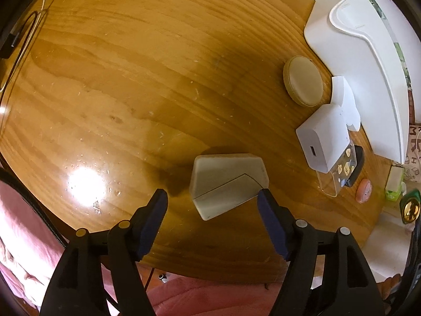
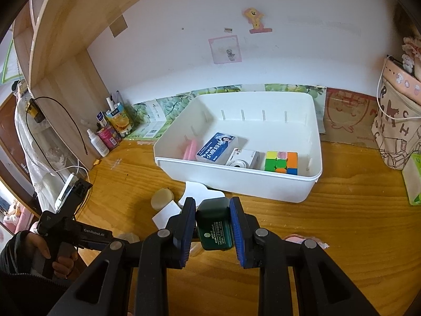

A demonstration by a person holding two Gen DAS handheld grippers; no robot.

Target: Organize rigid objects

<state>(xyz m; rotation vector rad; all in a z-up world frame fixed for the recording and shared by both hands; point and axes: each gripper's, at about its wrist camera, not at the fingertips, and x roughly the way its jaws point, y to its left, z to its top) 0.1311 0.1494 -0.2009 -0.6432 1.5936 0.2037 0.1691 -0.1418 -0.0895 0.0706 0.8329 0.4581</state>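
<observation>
The surface (image 1: pixel 118 65) is honey-brown with darker wood grain. The bin (image 2: pixel 236 181) is plain white, the puzzle cube (image 2: pixel 281 162) inside it green, yellow, orange, pink and blue. The small box (image 2: pixel 214 226) is dark green with pale print, the angular case (image 1: pixel 226 184) grey-beige, the round tin (image 1: pixel 303 80) cream.

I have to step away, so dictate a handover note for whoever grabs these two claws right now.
Right claw: shut on the green box, held above the table in front of the white bin.
Left claw: open, empty, fingers either side of the grey case on the table.
Done: cube, blue box, camera and a pink item are in the bin.
Left: drop the green box in, then the grey case, round tin, white charger, clear case and pink toy, which are all outside the bin.
</observation>
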